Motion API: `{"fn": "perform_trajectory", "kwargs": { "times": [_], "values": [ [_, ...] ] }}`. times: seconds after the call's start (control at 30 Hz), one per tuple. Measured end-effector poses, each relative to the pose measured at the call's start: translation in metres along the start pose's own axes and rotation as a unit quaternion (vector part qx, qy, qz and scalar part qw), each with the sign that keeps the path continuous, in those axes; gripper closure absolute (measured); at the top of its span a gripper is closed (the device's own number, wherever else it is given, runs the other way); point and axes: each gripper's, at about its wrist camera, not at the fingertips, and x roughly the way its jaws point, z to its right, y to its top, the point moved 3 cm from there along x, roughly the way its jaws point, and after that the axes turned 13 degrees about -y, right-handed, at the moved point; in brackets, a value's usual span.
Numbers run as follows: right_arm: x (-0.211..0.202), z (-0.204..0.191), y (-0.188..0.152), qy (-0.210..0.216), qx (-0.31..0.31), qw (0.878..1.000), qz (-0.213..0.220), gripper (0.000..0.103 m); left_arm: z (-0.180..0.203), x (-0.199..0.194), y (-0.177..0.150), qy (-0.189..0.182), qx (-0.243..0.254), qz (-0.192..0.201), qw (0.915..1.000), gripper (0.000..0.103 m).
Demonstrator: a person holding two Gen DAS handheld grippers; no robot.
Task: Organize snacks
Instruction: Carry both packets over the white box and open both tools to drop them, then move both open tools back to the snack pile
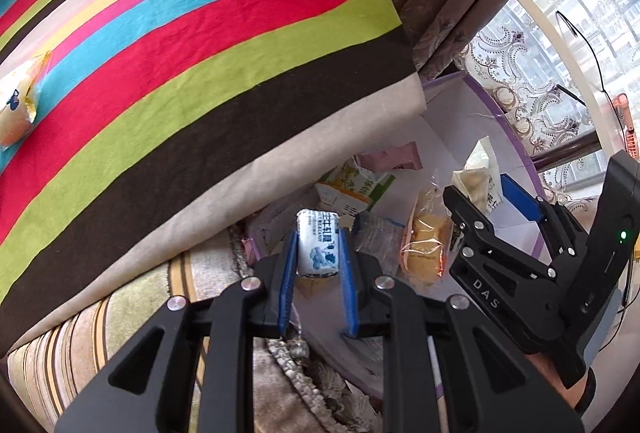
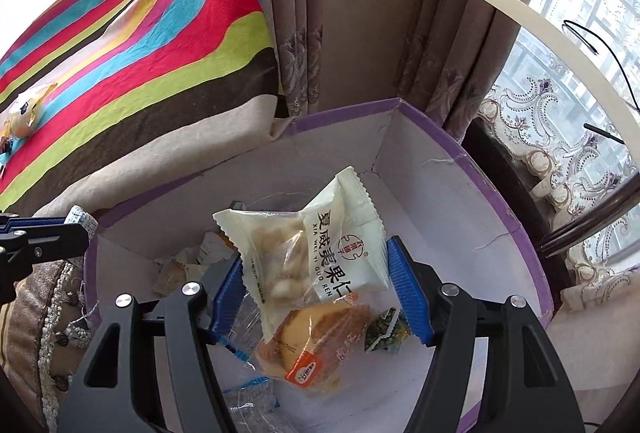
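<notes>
The left tongs (image 1: 319, 253) pinch a small white-and-blue candy (image 1: 318, 247) between their blue pads, hovering over the near rim of the purple-edged box (image 2: 472, 169). The right tongs (image 2: 320, 285) clamp a wide white nut pouch (image 2: 308, 233) by its sides, hanging above the middle of the box.

To do this drop well, I would bring each snack lower over the box floor before letting go, and free one hand at a time so the tongs do not knock; the right tongs sit at three o'clock of the left in the left wrist view.

Already in the box: a wrapped yellow cake (image 2: 316, 345) at six o'clock under the pouch, a green packet (image 2: 386, 331) at four o'clock, and a carton (image 1: 352, 189). One more yellow snack (image 1: 18, 105) still lies on the striped bedspread (image 1: 200, 53) at nine o'clock. The bedspread's hem overhangs the box at its ten o'clock side, and curtains (image 2: 360, 13) crowd twelve o'clock
</notes>
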Motion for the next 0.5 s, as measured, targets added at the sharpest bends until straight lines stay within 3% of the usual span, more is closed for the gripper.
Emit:
{"fn": "perform_trajectory", "kwargs": {
  "times": [0.17,0.33,0.5],
  "values": [
    [0.004,0.010,-0.004,-0.009,0.006,1.000,-0.005,0.037,0.014,0.008,-0.004,-0.012,0.009,-0.013,0.9998,0.082],
    [0.005,0.011,-0.004,-0.009,0.009,1.000,-0.009,0.037,0.018,0.012,-0.005,-0.018,0.008,-0.016,0.9997,0.057],
    [-0.001,0.005,-0.001,-0.004,0.006,1.000,-0.002,0.030,0.007,-0.002,-0.006,-0.028,-0.007,-0.005,0.9996,0.038]
  ]
}}
